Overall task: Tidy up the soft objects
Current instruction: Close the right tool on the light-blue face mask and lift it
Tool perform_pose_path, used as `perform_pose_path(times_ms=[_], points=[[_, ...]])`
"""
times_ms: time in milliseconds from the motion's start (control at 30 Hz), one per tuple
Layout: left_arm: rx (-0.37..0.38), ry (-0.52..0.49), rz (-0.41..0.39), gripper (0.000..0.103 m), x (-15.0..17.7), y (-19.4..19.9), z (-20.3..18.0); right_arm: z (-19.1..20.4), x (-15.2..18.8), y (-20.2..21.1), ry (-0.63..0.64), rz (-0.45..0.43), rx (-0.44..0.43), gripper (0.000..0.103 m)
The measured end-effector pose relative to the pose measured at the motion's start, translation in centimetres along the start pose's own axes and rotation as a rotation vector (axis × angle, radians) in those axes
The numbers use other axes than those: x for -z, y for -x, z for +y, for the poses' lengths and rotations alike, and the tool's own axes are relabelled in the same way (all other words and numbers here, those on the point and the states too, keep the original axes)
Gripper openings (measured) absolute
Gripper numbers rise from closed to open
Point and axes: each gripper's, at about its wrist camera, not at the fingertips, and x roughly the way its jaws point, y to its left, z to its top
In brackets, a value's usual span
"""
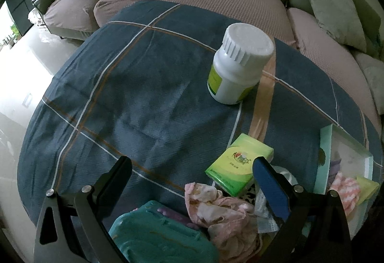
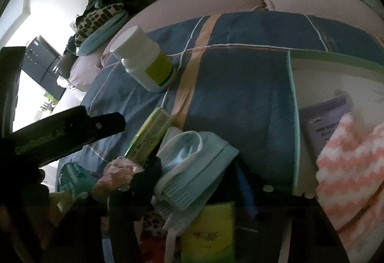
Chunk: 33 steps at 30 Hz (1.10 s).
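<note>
Crumpled at the lower centre of the right wrist frame, a light, floppy blue face mask (image 2: 192, 167) is lying between the half-open right fingers (image 2: 244, 193), best pinched at its stiffer folded edge, while the left gripper (image 1: 192, 167) is hanging wide open and empty over the pink cloth (image 1: 223, 210).

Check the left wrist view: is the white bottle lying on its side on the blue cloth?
No, the white bottle stands upright on the blue cloth, its ribbed cap on top.

Left gripper (image 1: 192, 164) jaws spread wide; right gripper's jaws unclear.
</note>
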Motion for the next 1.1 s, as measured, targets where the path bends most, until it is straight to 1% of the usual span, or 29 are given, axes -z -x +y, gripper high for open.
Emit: perform_pose_path(times_ms=[133,233,333,367,433,500,533,600,633,667,700,900,1100], points=[[-0.009,0.008,0.001,0.100,0.1,0.0,0.1,0.0,0.1,0.3,0.022,0.001,0.004,0.050],[-0.009,0.002,-0.002,0.100,0.1,0.1,0.0,-0.4,0.2,0.4,0.000,0.009,-0.036,0.049],[-0.004,-0.001,-0.006,0.100,0.1,0.3,-0.2,-0.4,0.2,0.5,-0.006,0.007,-0.053,0.049],[-0.003,-0.001,-0.009,0.100,0.1,0.4,-0.2,-0.5,0.2,0.6,-0.015,0.004,-0.069,0.045],[-0.003,0.002,-0.014,0.100,0.1,0.5,-0.2,-0.6,0.2,0.7,-0.026,-0.003,-0.090,0.042],[-0.002,0.007,-0.014,0.100,0.1,0.5,-0.1,-0.6,0.3,0.9,-0.021,-0.015,-0.087,0.036],[-0.002,0.007,-0.014,0.100,0.1,0.5,-0.1,-0.7,0.3,1.0,-0.022,-0.020,-0.089,0.034],[-0.002,0.005,-0.014,0.100,0.1,0.5,-0.1,-0.7,0.3,1.3,-0.027,-0.030,-0.094,0.025],[-0.002,0.003,-0.014,0.100,0.1,0.5,-0.2,-0.8,0.3,1.4,-0.029,-0.036,-0.094,0.022],[-0.001,0.001,-0.014,0.100,0.1,0.5,-0.2,-0.9,0.3,1.6,-0.031,-0.041,-0.093,0.016],[-0.001,-0.003,-0.013,0.100,0.2,0.5,-0.3,-1.0,0.3,1.7,-0.034,-0.047,-0.090,0.015],[-0.011,-0.036,-0.016,0.100,0.1,0.2,-1.3,-2.3,0.0,3.2,-0.054,-0.095,-0.074,0.011],[-0.035,-0.075,-0.020,0.100,0.2,-0.1,-2.3,-3.5,-0.1,5.6,-0.070,-0.161,-0.061,0.011]])
